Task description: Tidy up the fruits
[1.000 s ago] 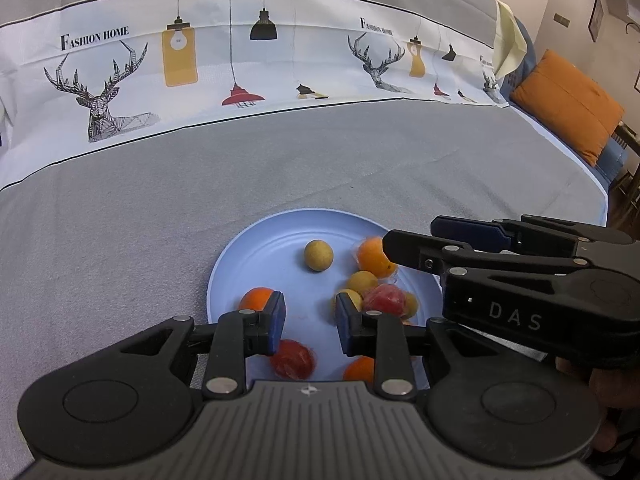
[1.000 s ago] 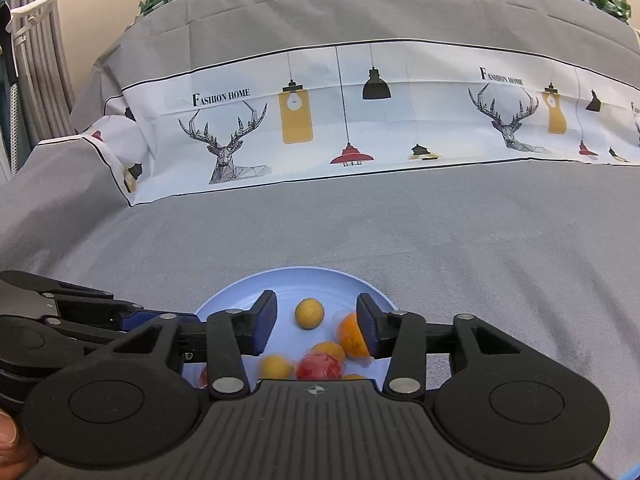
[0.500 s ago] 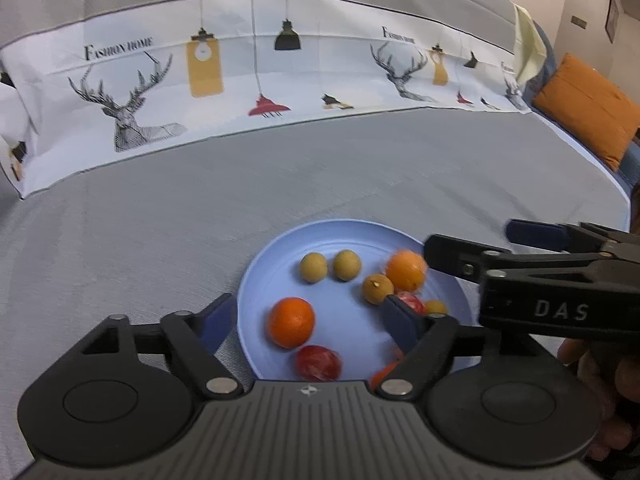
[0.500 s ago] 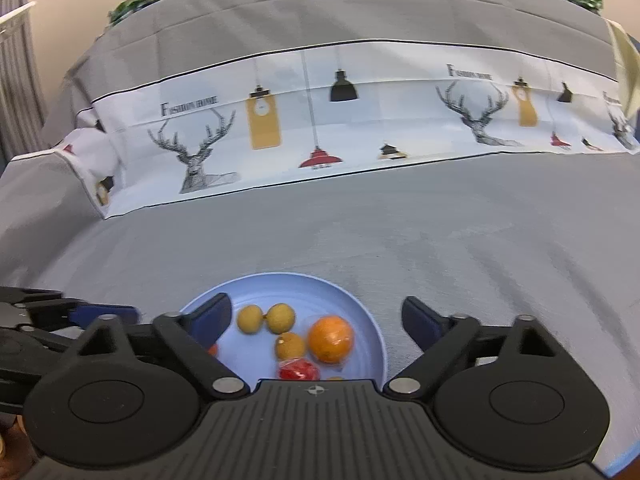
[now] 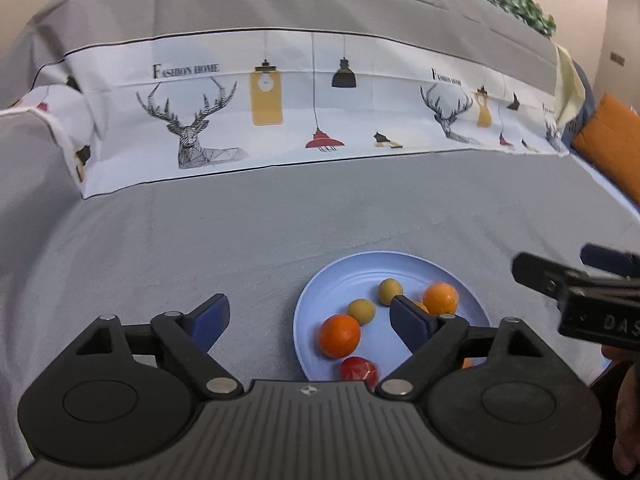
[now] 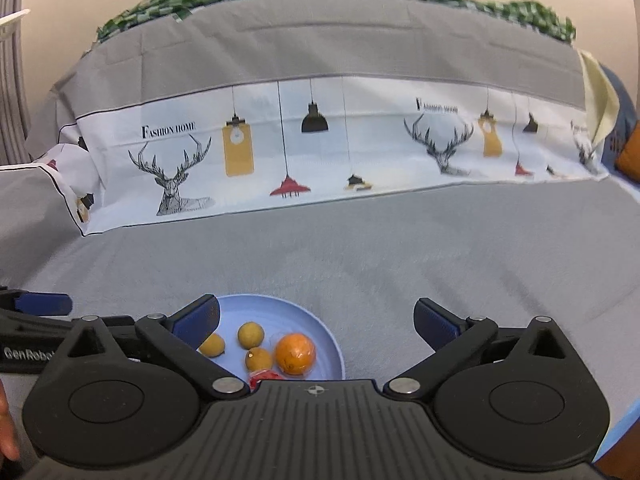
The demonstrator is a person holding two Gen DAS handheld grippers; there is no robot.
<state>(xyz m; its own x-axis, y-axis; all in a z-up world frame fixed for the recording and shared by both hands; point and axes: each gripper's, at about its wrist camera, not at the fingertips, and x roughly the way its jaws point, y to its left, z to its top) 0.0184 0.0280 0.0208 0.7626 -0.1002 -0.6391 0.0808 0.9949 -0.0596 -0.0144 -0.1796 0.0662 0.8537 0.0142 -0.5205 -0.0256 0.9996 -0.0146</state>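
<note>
A light blue plate (image 5: 344, 276) lies on the grey cloth and holds several small fruits: an orange (image 5: 339, 335), a second orange (image 5: 440, 298), yellow-green round fruits (image 5: 361, 311) and a red fruit (image 5: 359, 368). My left gripper (image 5: 308, 320) is open and empty, above the plate's near left edge. My right gripper (image 6: 316, 318) is open and empty, raised above the plate's right side (image 6: 280, 308); the orange (image 6: 295, 353) lies between its fingers in view. The right gripper also shows at the right edge of the left wrist view (image 5: 576, 280).
The grey cloth (image 5: 280, 220) covers the surface around the plate. A white printed band with deer and lamps (image 5: 280, 100) runs across the back. An orange cushion (image 5: 612, 144) sits at the far right.
Both grippers opened wide and pulled back and up from the plate. The fruits they were near now lie loose on the plate. The left gripper shifted to the left.
</note>
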